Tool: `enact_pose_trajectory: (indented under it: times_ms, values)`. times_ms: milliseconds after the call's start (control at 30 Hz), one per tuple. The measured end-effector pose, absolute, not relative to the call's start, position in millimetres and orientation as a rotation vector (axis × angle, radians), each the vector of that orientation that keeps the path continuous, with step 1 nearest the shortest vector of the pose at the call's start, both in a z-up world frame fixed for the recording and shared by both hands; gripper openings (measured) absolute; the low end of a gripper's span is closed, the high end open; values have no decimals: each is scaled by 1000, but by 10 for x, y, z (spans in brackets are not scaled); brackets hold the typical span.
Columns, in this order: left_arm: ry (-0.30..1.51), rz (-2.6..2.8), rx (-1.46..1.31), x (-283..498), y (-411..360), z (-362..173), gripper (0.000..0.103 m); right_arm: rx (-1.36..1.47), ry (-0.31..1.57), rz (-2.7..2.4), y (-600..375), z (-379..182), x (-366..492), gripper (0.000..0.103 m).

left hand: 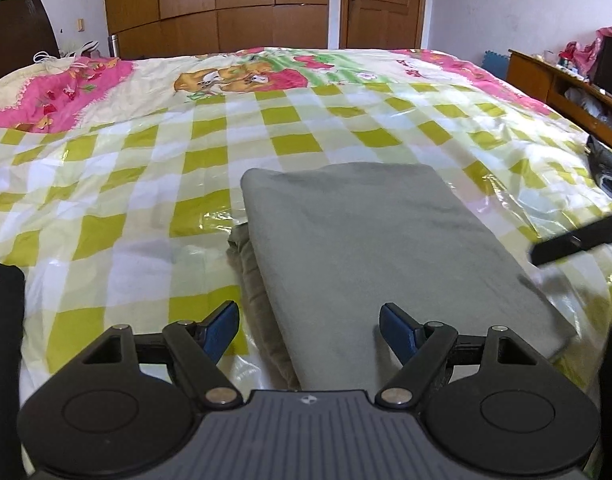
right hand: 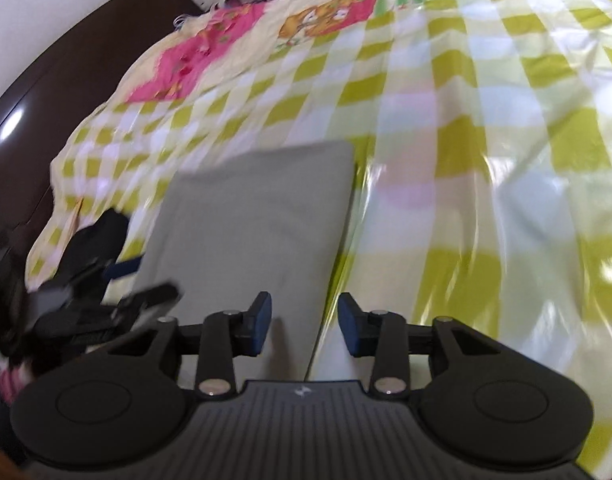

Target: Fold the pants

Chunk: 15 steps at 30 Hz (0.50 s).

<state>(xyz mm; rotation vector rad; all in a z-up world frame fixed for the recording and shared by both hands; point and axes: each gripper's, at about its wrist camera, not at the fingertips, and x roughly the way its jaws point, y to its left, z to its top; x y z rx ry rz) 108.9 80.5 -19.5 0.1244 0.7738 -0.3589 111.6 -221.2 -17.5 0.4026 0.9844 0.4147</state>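
Both hand-held grippers spread, empty: left hand-held gripper (left hand: 309, 330) over near edge of pants (left hand: 378, 240), right hand-held gripper (right hand: 305, 326) at their right edge. Pants lie folded, flat on bed (left hand: 146, 184). Risk: slick cover, so a nudge could slide/undo the stack.

My right wrist view is smeared with motion blur, so my left gripper (right hand: 106, 280) at its left edge shows only as a dark shape. In my left view the pants (left hand: 370, 248) hide their lower layers, and my right gripper (left hand: 578, 242) is cut off by the right edge.
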Motion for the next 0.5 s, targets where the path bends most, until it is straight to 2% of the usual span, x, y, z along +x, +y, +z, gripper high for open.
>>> enact_pose_trajectory:
  times_ms: [133, 267, 367, 400, 433, 467, 500]
  values:
    - [820, -370, 54, 1278, 855, -341, 91, 451, 1020, 447, -2059, -418, 1434, 41]
    - [860, -413, -7, 1419, 892, -455, 100, 462, 1019, 505, -1957, -526, 1551, 43]
    - [860, -428, -12, 1442, 868, -478, 102, 528, 1013, 523, -1964, -595, 1638, 42]
    - [859, -422, -23, 1444, 862, -483, 102, 536, 1016, 517, -1956, -604, 1661, 39]
    - [856, -415, -26, 1437, 836, -480, 100, 522, 1016, 510, -1933, -595, 1668, 29]
    - [852, -420, -25, 1422, 811, -462, 96, 499, 1014, 509, -1918, -571, 1667, 21]
    - [847, -424, -24, 1401, 778, -441, 92, 492, 1010, 510, -1927, -548, 1655, 18]
